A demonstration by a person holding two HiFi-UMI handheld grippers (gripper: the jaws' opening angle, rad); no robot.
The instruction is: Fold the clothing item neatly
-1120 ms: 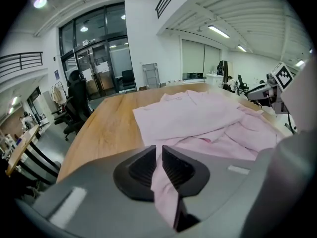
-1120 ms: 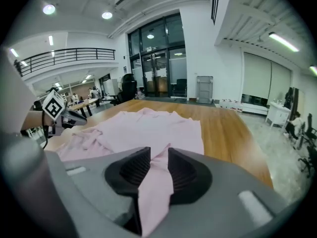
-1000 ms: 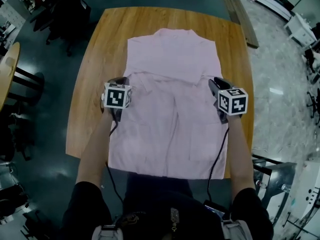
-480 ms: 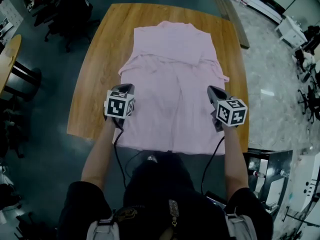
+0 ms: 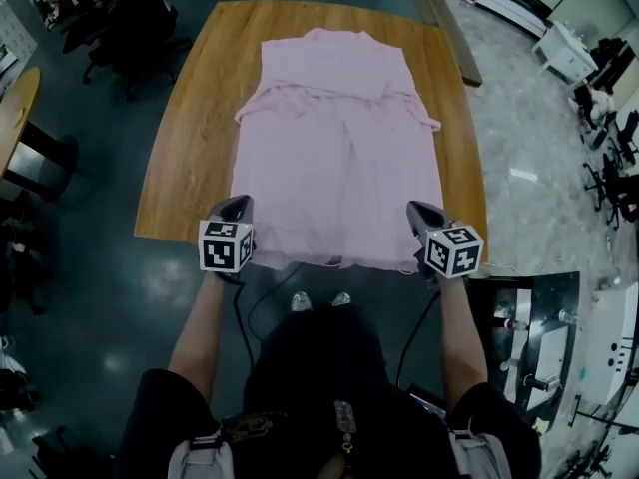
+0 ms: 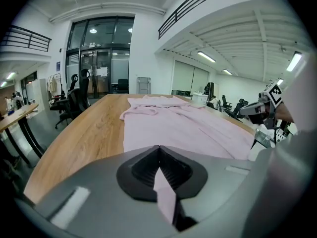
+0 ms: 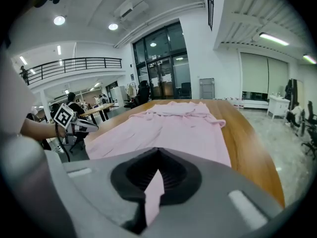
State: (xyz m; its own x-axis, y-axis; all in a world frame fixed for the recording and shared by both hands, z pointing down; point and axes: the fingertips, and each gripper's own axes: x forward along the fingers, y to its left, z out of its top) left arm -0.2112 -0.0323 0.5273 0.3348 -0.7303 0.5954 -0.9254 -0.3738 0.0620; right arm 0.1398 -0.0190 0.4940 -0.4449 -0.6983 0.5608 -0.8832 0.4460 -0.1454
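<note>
Lately altered: one pink garment (image 5: 339,158), laid lengthwise on the wooden tabletop (image 5: 190,138), collar end at 12 o'clock, hem at 6 o'clock. Within the last second both grippers drew back from the garment's middle to the 6 o'clock edge. The whole garment slid with them, so the hem now lies just over that edge. Left gripper (image 5: 238,208), at 7 o'clock: fingers (image 6: 141,172) closed, with a strip of pink cloth pinched between them. Right gripper (image 5: 417,213), at 5 o'clock: fingers (image 7: 173,175) likewise closed on pink cloth. Bearing on the task: the body panel looks drawn straight and fairly flat. This reads as a smoothing pull before the hem is carried up toward the collar, and no lengthwise fold is made yet. Defects noted: a sleeve (image 5: 424,120) is bunched and juts past the garment's side at 1 o'clock, and the cloth is rumpled across the chest. The overhanging hem could slip further off if released carelessly. Surroundings: office chairs (image 5: 130,28) at 10 to 11 o'clock, a round side table (image 5: 15,118) at 9 o'clock and a metal stand (image 5: 524,317) at 4 o'clock, all well apart from the tabletop. Cables (image 5: 250,307) trail from the grippers toward the person. Obstructions: nothing else lies on the tabletop, and only the person's own body crowds the 6 o'clock edge.
</note>
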